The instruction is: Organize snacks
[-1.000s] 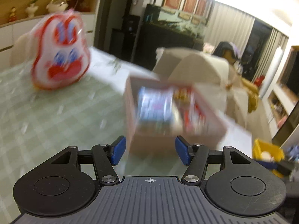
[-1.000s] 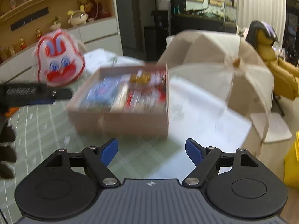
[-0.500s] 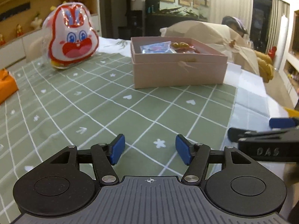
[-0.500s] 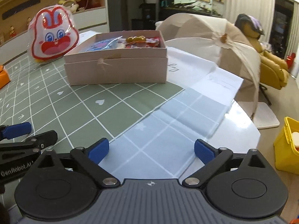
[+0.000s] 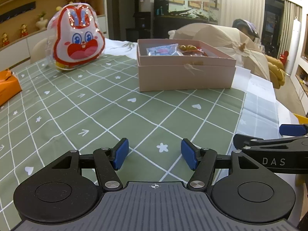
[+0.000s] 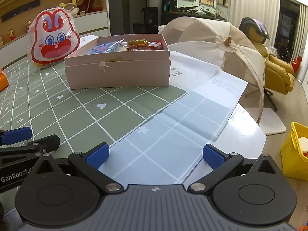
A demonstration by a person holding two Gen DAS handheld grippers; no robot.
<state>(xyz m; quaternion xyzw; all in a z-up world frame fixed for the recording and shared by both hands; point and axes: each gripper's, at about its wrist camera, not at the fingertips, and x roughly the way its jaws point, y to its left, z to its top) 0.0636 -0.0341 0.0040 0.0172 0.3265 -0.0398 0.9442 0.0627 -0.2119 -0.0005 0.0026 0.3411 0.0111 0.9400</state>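
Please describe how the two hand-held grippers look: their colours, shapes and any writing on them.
The left gripper and right gripper look alike: black linkage arms on round black housings, a ribbed grey body, silver pivot screws, and blue ribbed finger pads. White lettering on their sides reads "DAS" on the right one, "GenRobot" on the left. No cables or sleeves show.

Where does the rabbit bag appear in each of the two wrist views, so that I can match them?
Left wrist view: the rabbit bag stands upper left, on the green cloth, left of the pink box and apart from it.
Right wrist view: the rabbit bag stands upper left, behind the box's left corner.
Shared landmark: the pink box, open, with snacks inside.
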